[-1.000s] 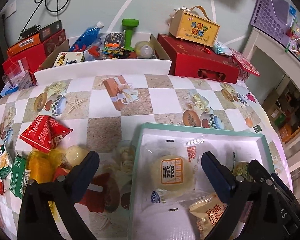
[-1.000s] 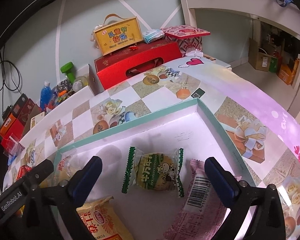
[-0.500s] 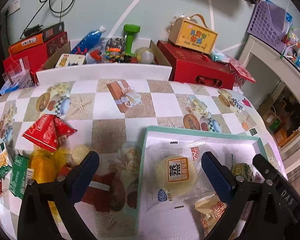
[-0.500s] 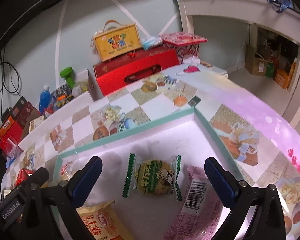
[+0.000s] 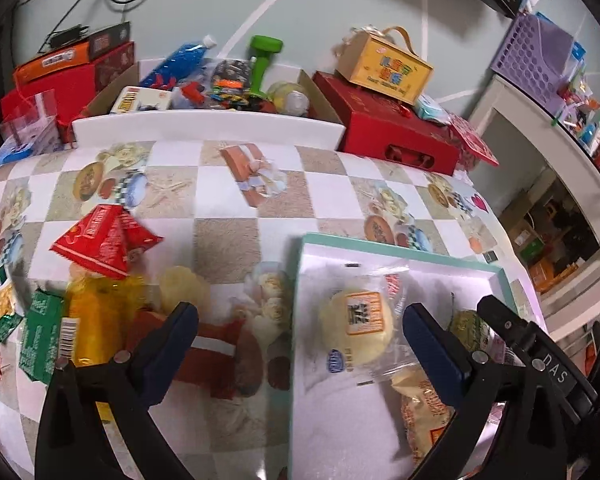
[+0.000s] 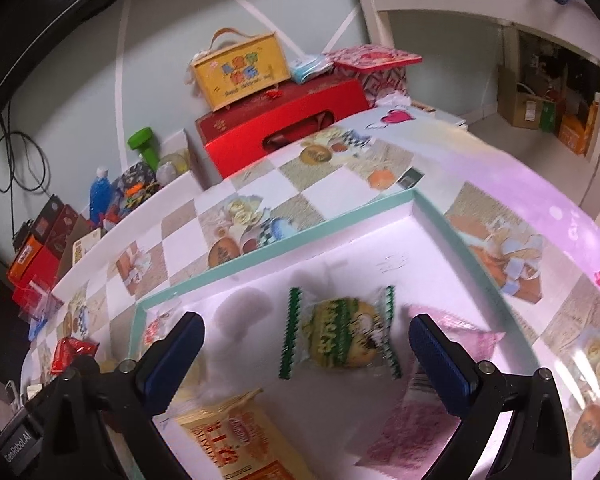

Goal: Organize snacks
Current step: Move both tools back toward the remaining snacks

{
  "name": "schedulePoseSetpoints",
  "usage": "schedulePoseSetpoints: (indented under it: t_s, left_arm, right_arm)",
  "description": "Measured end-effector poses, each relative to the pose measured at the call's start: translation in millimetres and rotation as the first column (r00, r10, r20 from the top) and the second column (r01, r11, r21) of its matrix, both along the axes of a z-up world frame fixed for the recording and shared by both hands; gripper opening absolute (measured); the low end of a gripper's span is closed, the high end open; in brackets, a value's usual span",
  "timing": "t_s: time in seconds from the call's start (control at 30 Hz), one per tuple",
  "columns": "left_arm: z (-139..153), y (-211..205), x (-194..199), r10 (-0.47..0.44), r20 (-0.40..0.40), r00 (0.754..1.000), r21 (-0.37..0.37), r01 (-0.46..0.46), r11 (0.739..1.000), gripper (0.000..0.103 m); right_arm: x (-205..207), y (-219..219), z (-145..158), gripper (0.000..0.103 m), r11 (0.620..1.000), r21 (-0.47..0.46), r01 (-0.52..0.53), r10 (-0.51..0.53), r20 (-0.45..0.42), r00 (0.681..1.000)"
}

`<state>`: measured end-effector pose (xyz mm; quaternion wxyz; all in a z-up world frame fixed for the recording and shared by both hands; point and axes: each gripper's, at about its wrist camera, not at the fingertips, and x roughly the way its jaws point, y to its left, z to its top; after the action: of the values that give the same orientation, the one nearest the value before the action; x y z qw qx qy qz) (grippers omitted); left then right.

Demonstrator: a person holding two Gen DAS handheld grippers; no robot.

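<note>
A white tray with a teal rim point(image 5: 396, 245) point(image 6: 312, 232) lies on the patterned table. In it are a round yellow pastry in clear wrap point(image 5: 356, 326), a green-edged biscuit pack point(image 6: 340, 336), a yellow snack bag point(image 6: 236, 440) and a pink packet point(image 6: 424, 416). My left gripper point(image 5: 300, 340) is open and empty above the tray's left rim. My right gripper point(image 6: 306, 352) is open and empty above the tray. Loose snacks lie left of the tray: a red triangular pack point(image 5: 104, 240), an orange-yellow pack point(image 5: 96, 320), a green pack point(image 5: 40, 338).
A white-fronted cardboard box of toys point(image 5: 208, 126) and a red gift box point(image 5: 396, 136) with a yellow carry case point(image 5: 384, 66) stand along the table's far edge. A white shelf unit point(image 6: 500, 12) stands to the right, past the table edge.
Both grippers have drawn back and risen slightly, still open. The left view has shifted left, so more of the loose snacks shows. Nothing was picked up.
</note>
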<state>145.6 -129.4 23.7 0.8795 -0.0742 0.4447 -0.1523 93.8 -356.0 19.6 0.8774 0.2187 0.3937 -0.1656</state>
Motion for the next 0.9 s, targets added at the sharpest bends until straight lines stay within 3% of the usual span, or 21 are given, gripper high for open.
schedulePoseSetpoints:
  t_s: [0.1, 0.37, 0.57, 0.73, 0.9]
  left_arm:
    - [-0.4, 9.7, -2.0, 0.038, 0.023, 0.999, 0.04, -0.038, 0.998, 0.102]
    - [-5.3, 43.8, -3.9, 0.103, 0.009, 0.995, 0.028, -0.103, 0.994, 0.102]
    - [6.9, 74.8, -10.6, 0.16, 0.037, 0.986, 0.038, -0.161, 0.986, 0.102]
    - [17.7, 118.7, -20.0, 0.258, 0.048, 0.965, 0.028, -0.26, 0.965, 0.102]
    - [24.5, 168.6, -32.3, 0.373, 0.058, 0.926, 0.033, -0.375, 0.927, 0.102]
  right_arm:
    - [4.0, 12.6, -0.6, 0.103, 0.999, -0.023, -0.028, 0.028, -0.003, 1.0]
    - [12.5, 52.6, 3.0, 0.103, 0.991, -0.051, -0.123, 0.125, 0.039, 0.991]
    - [16.7, 80.8, 10.2, 0.103, 0.983, -0.031, -0.181, 0.183, 0.086, 0.979]
    - [20.1, 102.8, 13.9, 0.103, 0.974, -0.008, -0.226, 0.225, 0.112, 0.968]
    - [23.6, 129.9, 16.3, 0.103, 0.956, 0.014, -0.292, 0.288, 0.131, 0.949]
